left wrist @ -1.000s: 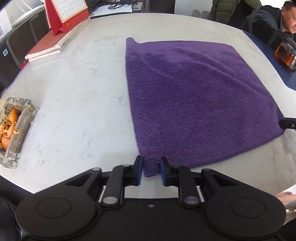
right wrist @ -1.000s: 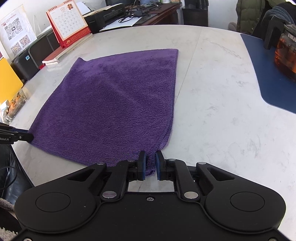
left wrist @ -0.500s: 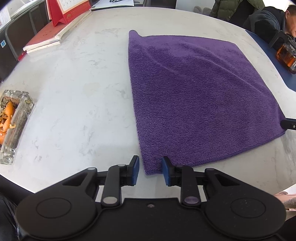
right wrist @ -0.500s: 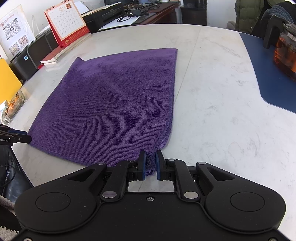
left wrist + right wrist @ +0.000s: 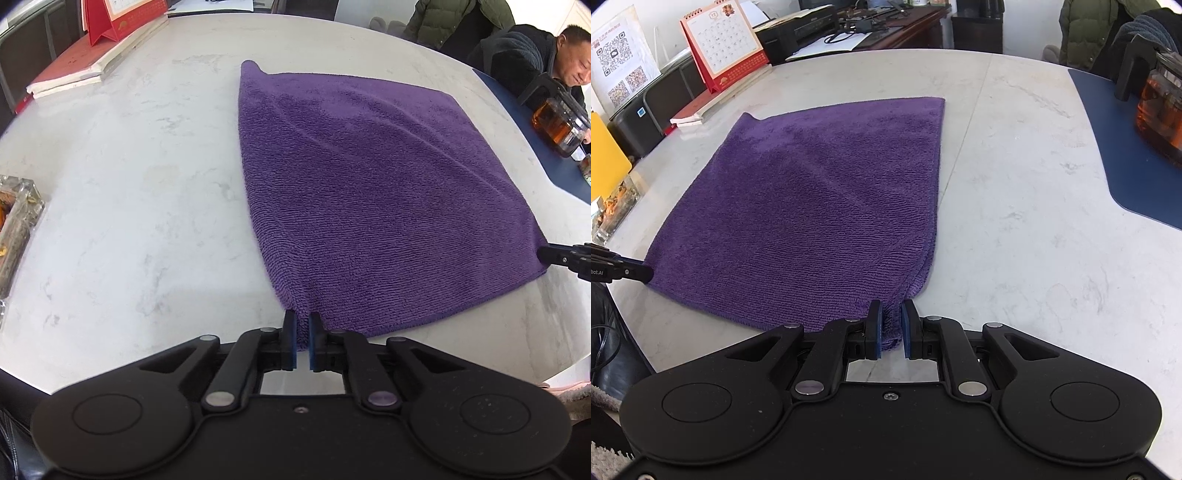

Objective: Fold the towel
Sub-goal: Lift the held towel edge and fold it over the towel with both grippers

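On the marble table, both grippers' jaws pinch the purple towel's near corners.

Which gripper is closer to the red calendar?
Left. The left gripper pinches the towel corner on the calendar's side; the right gripper pinches the near corner on the far side, toward the teapot.

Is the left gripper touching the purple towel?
Touching. The left wrist view shows the left gripper with its pads pinching the purple towel at its near corner.
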Available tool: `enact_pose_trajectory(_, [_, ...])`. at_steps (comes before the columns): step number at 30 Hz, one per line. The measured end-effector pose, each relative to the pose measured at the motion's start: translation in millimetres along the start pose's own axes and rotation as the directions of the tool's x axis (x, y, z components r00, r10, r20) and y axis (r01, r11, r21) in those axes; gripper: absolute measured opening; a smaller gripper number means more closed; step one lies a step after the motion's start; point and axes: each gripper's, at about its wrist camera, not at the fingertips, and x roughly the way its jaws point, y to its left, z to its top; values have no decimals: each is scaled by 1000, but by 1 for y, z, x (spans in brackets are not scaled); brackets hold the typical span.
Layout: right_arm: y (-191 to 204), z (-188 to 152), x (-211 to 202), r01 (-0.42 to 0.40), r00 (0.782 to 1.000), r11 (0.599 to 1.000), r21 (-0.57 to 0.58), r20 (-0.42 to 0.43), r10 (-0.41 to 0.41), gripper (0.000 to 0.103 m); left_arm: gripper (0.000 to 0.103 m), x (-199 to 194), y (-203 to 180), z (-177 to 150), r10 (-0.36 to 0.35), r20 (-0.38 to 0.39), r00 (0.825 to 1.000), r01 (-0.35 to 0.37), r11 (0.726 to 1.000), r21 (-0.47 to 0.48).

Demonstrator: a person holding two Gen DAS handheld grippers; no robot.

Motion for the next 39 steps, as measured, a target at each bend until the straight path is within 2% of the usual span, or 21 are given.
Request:
enact_pose_trajectory(1, [-1, 0, -1, -4, 1000, 1000, 7, 1, 4, 7, 5, 0, 1, 1, -10, 2, 1000, 10, 1000, -6])
enact_pose_trajectory(11, [-18, 4, -9, -85, 996, 983, 162, 28, 82, 6, 4, -2, 5, 15, -121, 32, 992, 123, 991, -48])
enact_pose_trajectory(21, [-28, 19, -19, -160, 986, 944, 287, 94, 138, 6, 4, -5, 23, 46, -260, 103, 960, 270, 956, -111])
enact_pose_trajectory(33, [-25, 62, -11, -149, 986, 934, 326, 119, 116, 5, 4, 5, 52, 87, -331, 148, 932, 353, 923, -153])
enact_pose_trajectory(39, [-27, 83, -8, -138, 986, 938, 319, 132, 100, 5, 4, 8, 58, 107, -335, 171, 927, 361, 920, -156])
